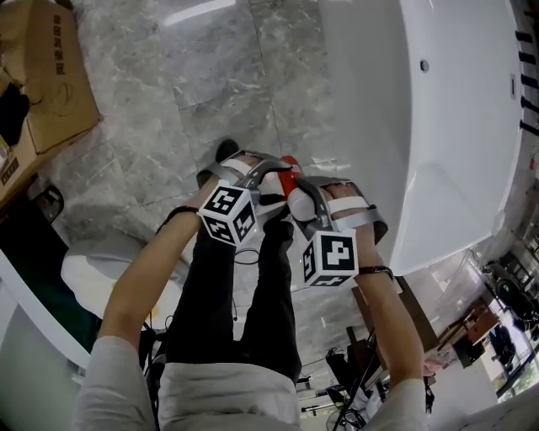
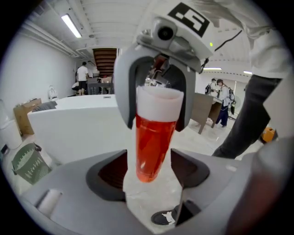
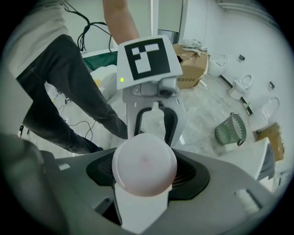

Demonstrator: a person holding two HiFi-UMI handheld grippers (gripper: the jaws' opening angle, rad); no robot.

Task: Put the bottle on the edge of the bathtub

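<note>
left hand-held gripper (image 2: 149,169): spread round bottle (image 2: 154,142) base
right hand-held gripper (image 3: 144,173): pinching bottle's cap end
risk: one-ended grip slips, bottle drops to floor (image 1: 210,84) short of bathtub (image 1: 413,135) edge

my feeds are bright and evenly lit. a ceiling strip light (image 2: 71,25) glows above and left of the left hand-held gripper (image 2: 149,172). a glare streak lies on the marble floor (image 1: 198,13) beyond it. both gripper views bend and darken at the rims. the bottle cap (image 3: 144,167) looms soft against the right lens.
</note>
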